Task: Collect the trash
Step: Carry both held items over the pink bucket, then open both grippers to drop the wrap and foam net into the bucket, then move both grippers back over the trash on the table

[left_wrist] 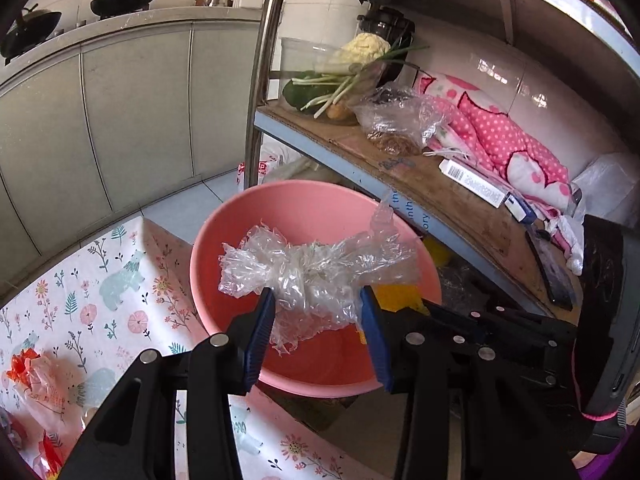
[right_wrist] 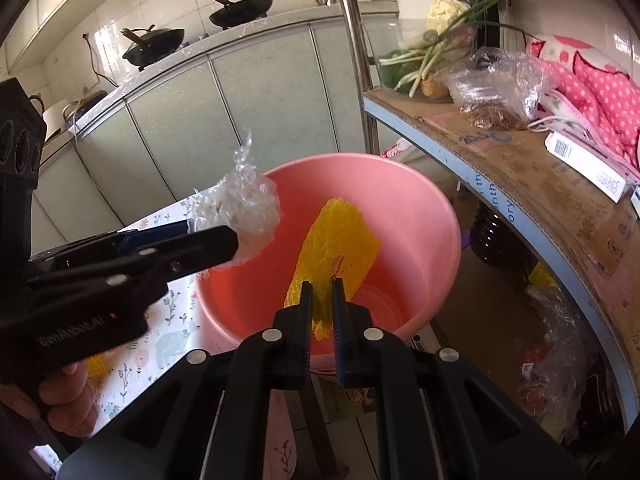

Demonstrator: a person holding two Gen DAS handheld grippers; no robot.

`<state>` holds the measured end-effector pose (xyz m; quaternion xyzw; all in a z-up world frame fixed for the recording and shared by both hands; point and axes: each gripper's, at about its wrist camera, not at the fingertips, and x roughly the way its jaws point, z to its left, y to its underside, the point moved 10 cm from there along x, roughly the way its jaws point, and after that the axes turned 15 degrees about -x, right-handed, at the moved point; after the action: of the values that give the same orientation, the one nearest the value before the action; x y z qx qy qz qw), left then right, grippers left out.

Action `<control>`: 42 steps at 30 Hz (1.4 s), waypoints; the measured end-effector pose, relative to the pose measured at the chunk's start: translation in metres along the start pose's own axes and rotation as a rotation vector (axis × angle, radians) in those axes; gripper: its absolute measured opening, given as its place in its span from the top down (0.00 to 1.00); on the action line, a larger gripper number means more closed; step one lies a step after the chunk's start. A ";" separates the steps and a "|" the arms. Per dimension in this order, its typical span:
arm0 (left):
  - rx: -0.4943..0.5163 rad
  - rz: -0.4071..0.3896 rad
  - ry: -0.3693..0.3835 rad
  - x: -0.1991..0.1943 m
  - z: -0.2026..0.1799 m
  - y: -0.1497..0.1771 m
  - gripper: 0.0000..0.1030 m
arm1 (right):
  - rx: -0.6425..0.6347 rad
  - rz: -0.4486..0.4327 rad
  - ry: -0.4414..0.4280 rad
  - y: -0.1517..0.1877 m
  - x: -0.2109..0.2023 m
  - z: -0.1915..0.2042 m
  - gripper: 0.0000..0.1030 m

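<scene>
1. Wrap (left_wrist: 312, 276), a crumpled clear wad, sits between the blue pads of the left gripper (left_wrist: 318, 300), which is clamped on it with its jaws fairly wide apart (the wad is bulky).
2. Seen from the right wrist, that wad (right_wrist: 236, 208) hangs over the near-left rim of the pink basin (right_wrist: 424, 216), just past the table's edge.
3. Right gripper (right_wrist: 322, 286) is closed tight on a yellow mesh sheet (right_wrist: 336, 240), pinching its lower end; the rest of the sheet stands up inside the basin.
4. From the left wrist, only a yellow patch of that sheet (left_wrist: 396, 294) shows behind the wad.
5. Basin (left_wrist: 304, 204) stands below the corner of the flower-print table (left_wrist: 100, 280), beside the shelf (left_wrist: 432, 184).
6. An orange-printed bag (left_wrist: 36, 380) lies on the table near its left edge.
7. On the shelf's front edge sit a clear bag (left_wrist: 400, 116), a white box (left_wrist: 472, 184) and pink dotted cloth (left_wrist: 504, 132); greens (left_wrist: 340, 84) lie at its far corner.
8. A hand (right_wrist: 68, 396) grips the left gripper's handle.
</scene>
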<state>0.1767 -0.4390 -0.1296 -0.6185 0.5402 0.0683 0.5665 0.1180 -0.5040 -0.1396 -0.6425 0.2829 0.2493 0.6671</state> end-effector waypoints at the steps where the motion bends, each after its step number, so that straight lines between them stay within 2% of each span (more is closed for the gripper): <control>1: 0.001 0.011 -0.006 0.004 0.001 0.001 0.58 | 0.003 0.004 0.001 0.001 0.001 -0.001 0.91; 9: -0.031 0.088 -0.038 0.025 0.014 0.014 0.51 | -0.017 0.035 0.019 0.008 0.013 -0.001 0.89; 10: -0.039 0.098 -0.042 0.026 0.016 0.016 0.50 | -0.014 0.045 0.017 0.010 0.015 -0.001 0.88; 12: -0.052 0.113 -0.043 0.028 0.018 0.019 0.48 | -0.003 0.055 0.007 0.013 0.017 -0.002 0.78; 18: -0.077 0.106 -0.028 0.019 0.020 0.018 0.47 | -0.001 0.050 -0.003 0.013 0.014 0.000 0.73; 24: -0.095 0.068 -0.011 0.002 0.017 0.012 0.47 | 0.006 0.040 0.000 0.014 0.006 0.001 0.73; 32: -0.099 -0.029 0.026 -0.036 0.005 0.001 0.47 | -0.009 -0.032 -0.003 0.006 -0.023 0.011 0.73; 42: -0.087 -0.178 0.028 -0.105 0.004 -0.006 0.46 | -0.108 -0.140 -0.043 -0.014 -0.066 0.054 0.72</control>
<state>0.1406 -0.3752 -0.0536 -0.6890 0.4875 0.0327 0.5353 0.0834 -0.4484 -0.0830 -0.6902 0.2091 0.2309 0.6532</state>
